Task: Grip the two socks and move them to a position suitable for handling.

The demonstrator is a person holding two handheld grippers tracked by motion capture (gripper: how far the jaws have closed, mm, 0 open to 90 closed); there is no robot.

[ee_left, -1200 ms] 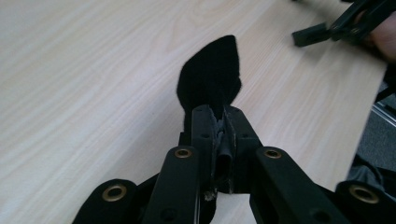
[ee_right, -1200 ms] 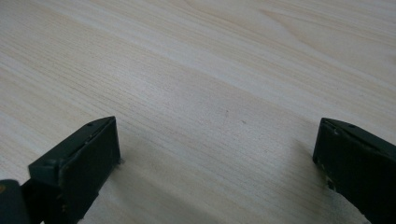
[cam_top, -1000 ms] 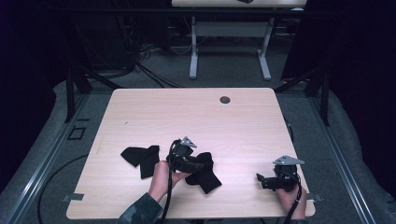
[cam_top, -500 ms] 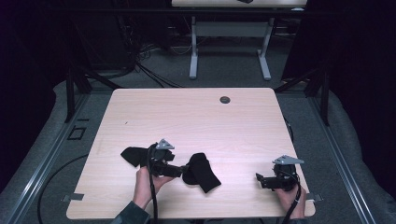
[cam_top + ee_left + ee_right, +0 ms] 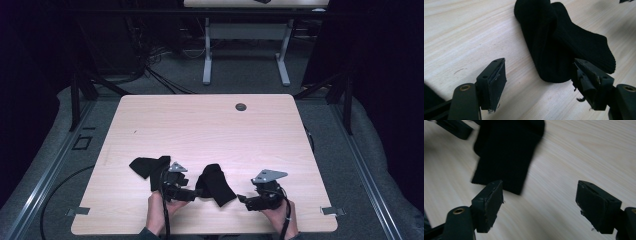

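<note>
Two black socks lie on the wooden table (image 5: 210,125). One sock (image 5: 144,166) is spread out at the front left. The other sock (image 5: 216,182) (image 5: 564,45) (image 5: 506,157) is folded at the front middle. My left gripper (image 5: 197,193) (image 5: 540,67) points right at it, open; its jaws have just been closing a little. The sock's rounded end reaches between them, nearer the right jaw, and the pads do not press on it. My right gripper (image 5: 242,199) (image 5: 540,186) faces the sock from the right. Its jaws have just been closing, with bare table between them.
A dark round grommet (image 5: 241,107) sits near the table's far edge. Beyond the table stand the metal legs of a second desk (image 5: 245,55) on grey floor. Cables trail from both grippers toward the front edge.
My left gripper has drawn back leftward off the middle sock, which now lies loose on the table. My right gripper has slid left toward that sock.
</note>
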